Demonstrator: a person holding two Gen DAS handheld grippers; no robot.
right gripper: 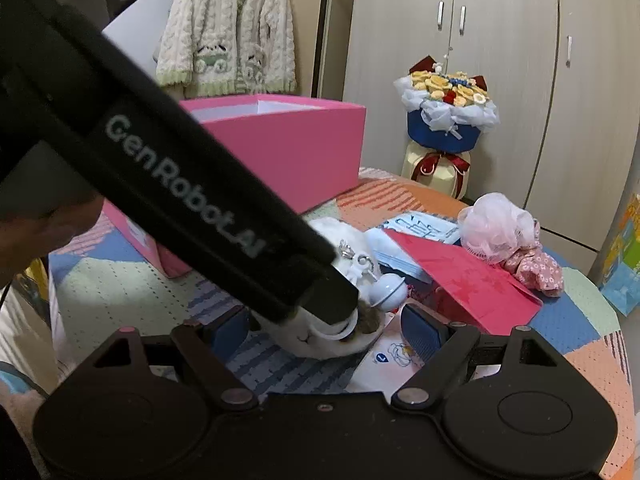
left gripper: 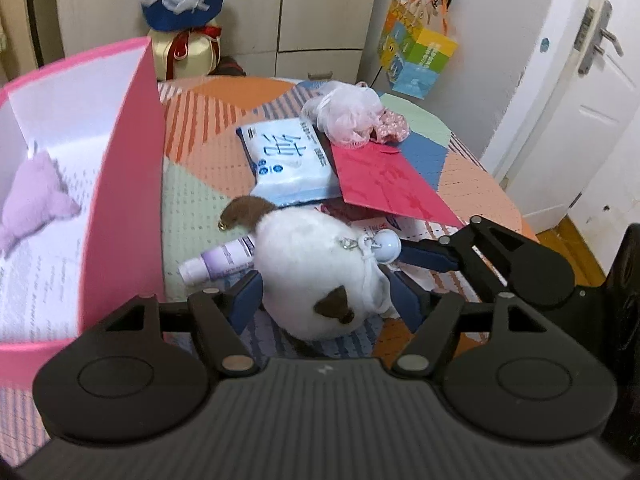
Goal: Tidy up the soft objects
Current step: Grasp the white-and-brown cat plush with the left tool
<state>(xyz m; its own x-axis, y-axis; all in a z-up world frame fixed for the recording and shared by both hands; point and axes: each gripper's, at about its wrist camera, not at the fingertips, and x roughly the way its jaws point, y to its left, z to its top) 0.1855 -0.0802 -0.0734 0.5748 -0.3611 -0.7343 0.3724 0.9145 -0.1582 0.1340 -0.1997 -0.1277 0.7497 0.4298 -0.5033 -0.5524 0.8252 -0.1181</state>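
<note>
- Left gripper (left gripper: 322,300), low in its own view, has blue pads on either side of the plush (left gripper: 316,272); whether they press it I cannot tell.
- Right gripper (right gripper: 324,330) is spread apart, its pads clear of the plush, which lies between them at lower centre of the right view.
- Plush rests on the desk (left gripper: 192,196), white with brown ears, a bell (left gripper: 387,245) on its cord.
- Pink box (left gripper: 120,184) stands at left, a purple toy (left gripper: 32,204) inside.
- Wipes (left gripper: 286,160), a red envelope (left gripper: 384,184) and a mesh puff (left gripper: 348,114) lie beyond.
</note>
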